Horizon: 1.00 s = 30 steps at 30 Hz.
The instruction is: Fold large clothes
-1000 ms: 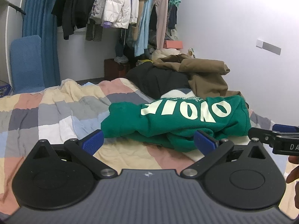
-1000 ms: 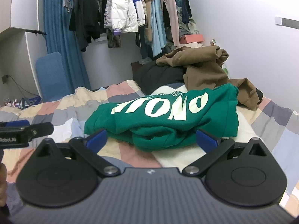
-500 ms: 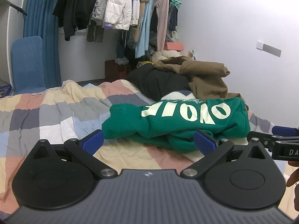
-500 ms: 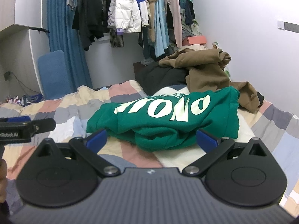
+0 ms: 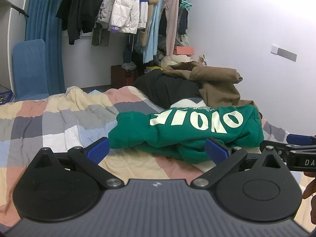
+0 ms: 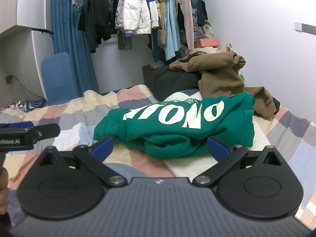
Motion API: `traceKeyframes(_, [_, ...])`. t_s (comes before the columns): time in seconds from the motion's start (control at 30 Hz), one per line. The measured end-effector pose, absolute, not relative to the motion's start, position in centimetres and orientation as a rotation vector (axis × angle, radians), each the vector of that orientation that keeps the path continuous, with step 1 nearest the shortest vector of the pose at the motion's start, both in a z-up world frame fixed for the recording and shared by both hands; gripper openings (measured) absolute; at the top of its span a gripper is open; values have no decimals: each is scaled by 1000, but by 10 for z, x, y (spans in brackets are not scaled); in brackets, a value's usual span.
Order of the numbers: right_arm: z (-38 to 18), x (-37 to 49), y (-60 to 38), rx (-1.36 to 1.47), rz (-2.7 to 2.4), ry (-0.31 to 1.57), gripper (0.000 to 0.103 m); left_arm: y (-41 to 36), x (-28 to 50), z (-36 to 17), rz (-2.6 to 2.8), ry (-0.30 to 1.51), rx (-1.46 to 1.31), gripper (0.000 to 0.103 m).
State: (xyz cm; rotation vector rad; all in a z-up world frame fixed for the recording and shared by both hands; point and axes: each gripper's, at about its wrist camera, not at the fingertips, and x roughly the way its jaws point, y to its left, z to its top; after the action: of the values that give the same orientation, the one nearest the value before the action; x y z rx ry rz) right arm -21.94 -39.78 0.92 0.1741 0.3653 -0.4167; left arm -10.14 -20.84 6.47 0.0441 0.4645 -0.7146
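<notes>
Right wrist: green sweatshirt (image 6: 177,126) bunched (pale lettering up).

I am reading large pale letters, upside down, on the green sweatshirt (image 6: 177,130): "ONO" is showing clearly, the remaining strokes unclear. The small curved print above them is staying illegible. The left gripper (image 6: 29,134) is showing "nRobot.AI"; the right gripper (image 5: 296,158) is showing "DA", cut off.
</notes>
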Motion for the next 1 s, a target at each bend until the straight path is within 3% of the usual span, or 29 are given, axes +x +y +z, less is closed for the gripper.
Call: traceKeyframes(1.0, [15,-223,-393,159,-417,364,103,-201,-108,70,-718,450,34,103])
